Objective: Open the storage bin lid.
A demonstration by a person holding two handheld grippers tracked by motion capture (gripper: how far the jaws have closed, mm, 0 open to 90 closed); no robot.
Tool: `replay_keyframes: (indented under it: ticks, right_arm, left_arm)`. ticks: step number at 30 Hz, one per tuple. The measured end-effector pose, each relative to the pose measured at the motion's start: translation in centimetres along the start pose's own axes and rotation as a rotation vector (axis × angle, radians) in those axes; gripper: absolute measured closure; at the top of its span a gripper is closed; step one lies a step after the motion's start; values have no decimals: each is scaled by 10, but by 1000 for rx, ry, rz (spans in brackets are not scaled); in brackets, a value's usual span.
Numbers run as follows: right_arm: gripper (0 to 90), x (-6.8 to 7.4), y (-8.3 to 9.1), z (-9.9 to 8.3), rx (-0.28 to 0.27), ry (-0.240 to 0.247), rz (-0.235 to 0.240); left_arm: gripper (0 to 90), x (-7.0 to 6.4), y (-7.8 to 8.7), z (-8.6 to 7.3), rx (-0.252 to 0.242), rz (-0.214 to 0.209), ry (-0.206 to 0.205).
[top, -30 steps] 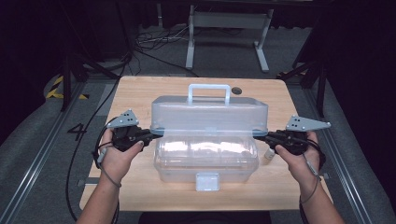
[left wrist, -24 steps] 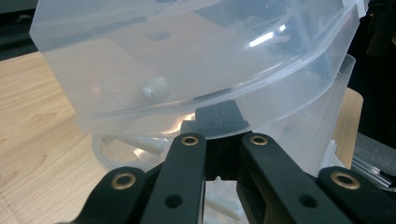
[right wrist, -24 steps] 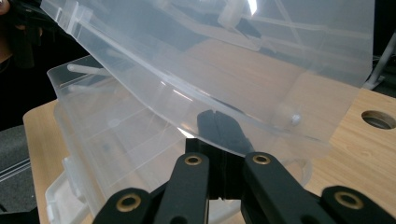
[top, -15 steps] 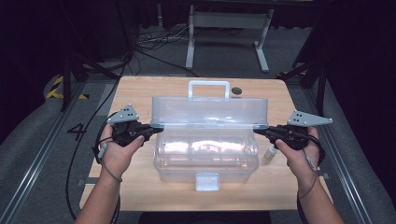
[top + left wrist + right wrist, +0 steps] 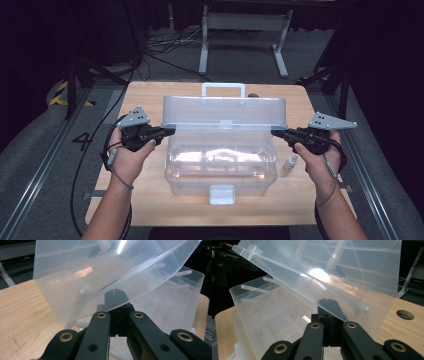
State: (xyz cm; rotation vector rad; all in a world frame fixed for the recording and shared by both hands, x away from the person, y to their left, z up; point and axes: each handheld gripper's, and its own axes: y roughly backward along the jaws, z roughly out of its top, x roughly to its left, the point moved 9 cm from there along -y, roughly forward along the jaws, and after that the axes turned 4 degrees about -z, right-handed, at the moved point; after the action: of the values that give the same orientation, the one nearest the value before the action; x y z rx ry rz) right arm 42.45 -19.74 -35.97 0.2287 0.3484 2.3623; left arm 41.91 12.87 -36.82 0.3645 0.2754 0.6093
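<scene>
A clear plastic box (image 5: pixel 220 170) stands in the middle of the wooden table (image 5: pixel 145 97), its white latch (image 5: pixel 222 194) facing me. Its clear lid (image 5: pixel 225 110), with a white handle (image 5: pixel 223 89), is raised and tilted back. My left gripper (image 5: pixel 167 131) is shut on the lid's left end, and my right gripper (image 5: pixel 278 133) is shut on its right end. In the left gripper view the jaws (image 5: pixel 114 293) pinch the lid's lower edge (image 5: pixel 100 272). In the right gripper view the jaws (image 5: pixel 327 303) grip the lid (image 5: pixel 352 270) above the open base (image 5: pixel 274 312).
A small white bottle (image 5: pixel 289 164) lies on the table just right of the box, under my right hand. A round hole (image 5: pixel 405 314) is in the tabletop at the far right. Cables and a metal stand (image 5: pixel 245 30) sit on the floor beyond the table.
The lid has swung up from nearly closed to steeply raised. Both grippers have risen and moved back with its ends.
</scene>
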Motion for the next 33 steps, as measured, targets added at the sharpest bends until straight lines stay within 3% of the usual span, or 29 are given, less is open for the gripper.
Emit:
replay_keyframes:
  ticks: [9, 15, 20, 27, 33]
  right_arm:
    - [887, -2, -3, 1, -6, -16, 6]
    - [841, 4, 1, -3, 20, -6, 5]
    - [794, 6, 15, -6, 36, 13, -32]
    - [703, -2, 39, -5, 18, -7, -103]
    - [584, -12, 41, -3, -1, -30, -146]
  left_arm:
    - [899, 3, -1, 3, -8, 0, 1]
    - [899, 3, 0, 2, -7, -12, -1]
    - [899, 3, 0, 3, -3, -17, 2]
    - [899, 4, -1, 5, 1, -25, 3]
    - [899, 5, -1, 6, 0, -30, 6]
